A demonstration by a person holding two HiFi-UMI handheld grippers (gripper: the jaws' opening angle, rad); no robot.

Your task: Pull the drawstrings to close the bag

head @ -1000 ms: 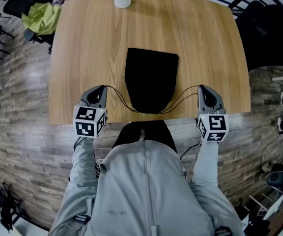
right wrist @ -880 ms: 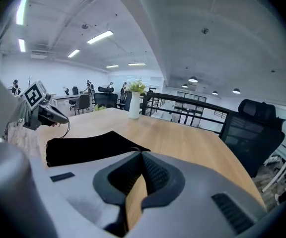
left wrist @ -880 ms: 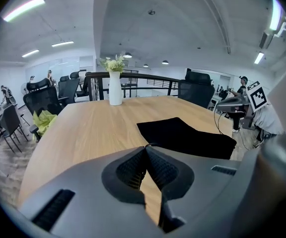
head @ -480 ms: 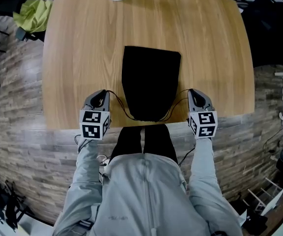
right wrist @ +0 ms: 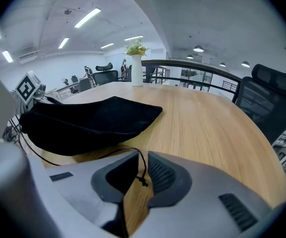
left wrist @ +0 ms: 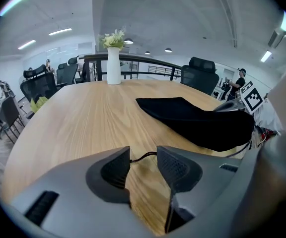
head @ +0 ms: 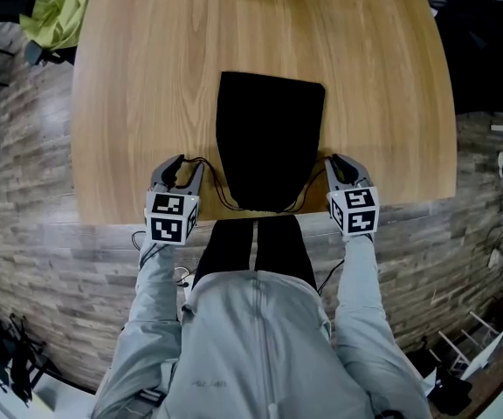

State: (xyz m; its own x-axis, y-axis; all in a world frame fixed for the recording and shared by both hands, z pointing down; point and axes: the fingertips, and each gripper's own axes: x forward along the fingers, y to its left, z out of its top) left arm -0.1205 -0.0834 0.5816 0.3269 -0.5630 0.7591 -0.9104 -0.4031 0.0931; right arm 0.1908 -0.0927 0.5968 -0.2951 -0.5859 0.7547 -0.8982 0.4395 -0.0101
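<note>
Left fingers release the drawstring beside the bag's mouth; right fingers stay narrow on theirs.

We see the left gripper (head: 183, 169) with its fingers (left wrist: 175, 167) spread wide. They have just opened, and the left drawstring (left wrist: 142, 157) lies loose between them, with no pad pressing on it. Both hands are lower and closer in than a second ago, so the cords now sag in slack loops. The right gripper (head: 340, 168) has narrow fingers (right wrist: 160, 175), almost together on the knotted end of the right drawstring (right wrist: 142, 168). We judge the pull done and the release begun. The black bag (head: 271, 138) lies flat on the tabletop (head: 147, 77), its mouth end at the near edge, between the grippers. Both grippers tilt downward just beside it, marker cubes up, grey sleeves reaching forward.
</note>
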